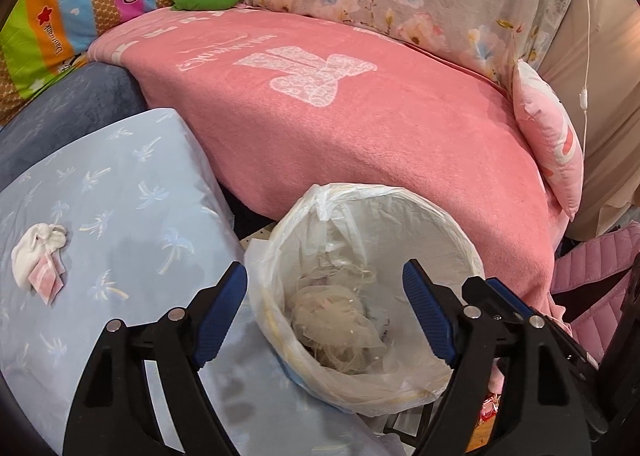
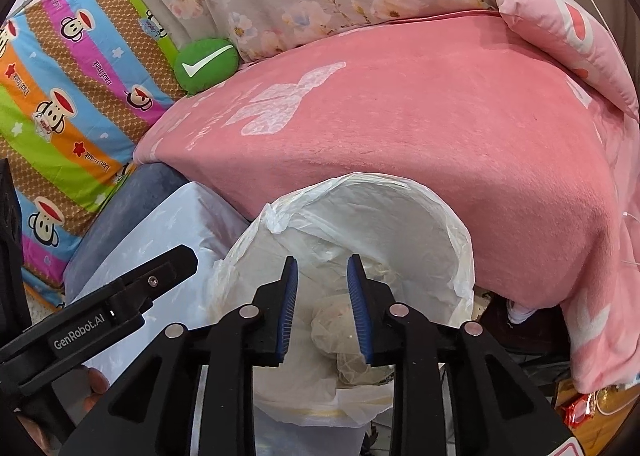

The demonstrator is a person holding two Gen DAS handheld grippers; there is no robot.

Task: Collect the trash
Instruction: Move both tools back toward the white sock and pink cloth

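Low in both views sits a round trash bin [image 1: 460, 256] lined with a thin, crinkled translucent plastic bag [image 1: 280, 252] whose edge folds over the rim. At its bottom lies a wad of filmy, yellowish plastic [image 1: 340, 324]. The left gripper [image 1: 324, 316] hangs over the bin, its ribbed blue jaws wide apart and empty. The right gripper [image 2: 322, 312] points into the same bin, jaws partly apart with nothing between them. At the left of the left wrist view, a crumpled white tissue [image 1: 36, 252] with a pink wrapper [image 1: 46, 282] rests on a smooth pale-blue pillow [image 1: 120, 196]. A fuzzy pink blanket [image 1: 340, 128] fills the middle.
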